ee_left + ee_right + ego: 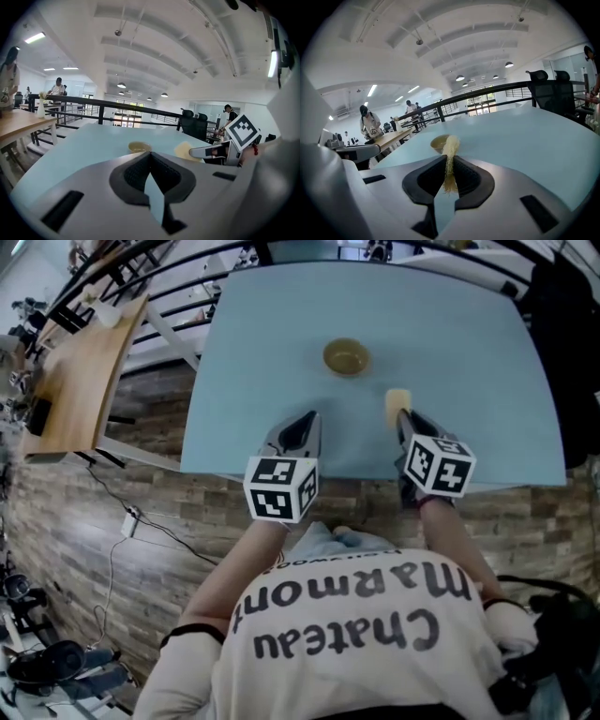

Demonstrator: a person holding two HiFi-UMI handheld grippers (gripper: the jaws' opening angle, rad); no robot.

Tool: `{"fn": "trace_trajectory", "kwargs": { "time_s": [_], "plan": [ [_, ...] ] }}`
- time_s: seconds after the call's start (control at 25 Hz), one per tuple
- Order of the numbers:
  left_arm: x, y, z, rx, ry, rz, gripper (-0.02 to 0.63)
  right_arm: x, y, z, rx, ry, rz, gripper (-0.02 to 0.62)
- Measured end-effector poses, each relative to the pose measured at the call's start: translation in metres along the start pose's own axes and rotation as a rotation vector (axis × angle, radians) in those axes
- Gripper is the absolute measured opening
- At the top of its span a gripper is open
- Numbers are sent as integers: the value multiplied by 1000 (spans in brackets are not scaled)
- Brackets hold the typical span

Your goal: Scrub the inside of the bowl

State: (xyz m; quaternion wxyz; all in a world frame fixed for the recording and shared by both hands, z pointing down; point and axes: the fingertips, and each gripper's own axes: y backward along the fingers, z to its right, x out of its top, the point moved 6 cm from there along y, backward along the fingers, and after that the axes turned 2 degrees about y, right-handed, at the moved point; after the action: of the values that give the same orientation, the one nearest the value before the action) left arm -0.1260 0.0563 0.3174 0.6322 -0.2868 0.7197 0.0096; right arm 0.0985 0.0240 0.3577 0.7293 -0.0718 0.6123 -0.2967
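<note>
A small yellow-brown bowl stands on the pale blue table, beyond both grippers; it also shows as the bowl and the bowl in the gripper views. My right gripper is shut on a thin yellow scrub pad, whose edge sticks out from between the jaws toward the bowl. My left gripper is shut with nothing in it, near the table's front edge, left of the right one. In the left gripper view the pad and the right gripper appear at the right.
A wooden table with a black railing stands at the far left. Black office chairs stand past the table's far side. Several people are at desks in the background. Cables lie on the wood-pattern floor.
</note>
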Motion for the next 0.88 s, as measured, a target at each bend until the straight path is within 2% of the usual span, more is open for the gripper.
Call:
{"fn": "trace_trajectory", "kwargs": {
  "time_s": [0.24, 0.44, 0.68, 0.88],
  "plan": [
    [-2, -7, -13, 29, 20, -32, 3, 0, -15, -4, 29, -22, -26, 58],
    [-2, -20, -19, 13, 35, -60, 3, 3, -25, -5, 26, -21, -32, 58],
    [-7, -47, -20, -12, 15, -118, 3, -9, -35, 11, -4, -75, -52, 58],
    [-1, -76, -35, -22, 24, -165, 3, -4, -49, 23, -51, -125, -52, 58]
  ]
}}
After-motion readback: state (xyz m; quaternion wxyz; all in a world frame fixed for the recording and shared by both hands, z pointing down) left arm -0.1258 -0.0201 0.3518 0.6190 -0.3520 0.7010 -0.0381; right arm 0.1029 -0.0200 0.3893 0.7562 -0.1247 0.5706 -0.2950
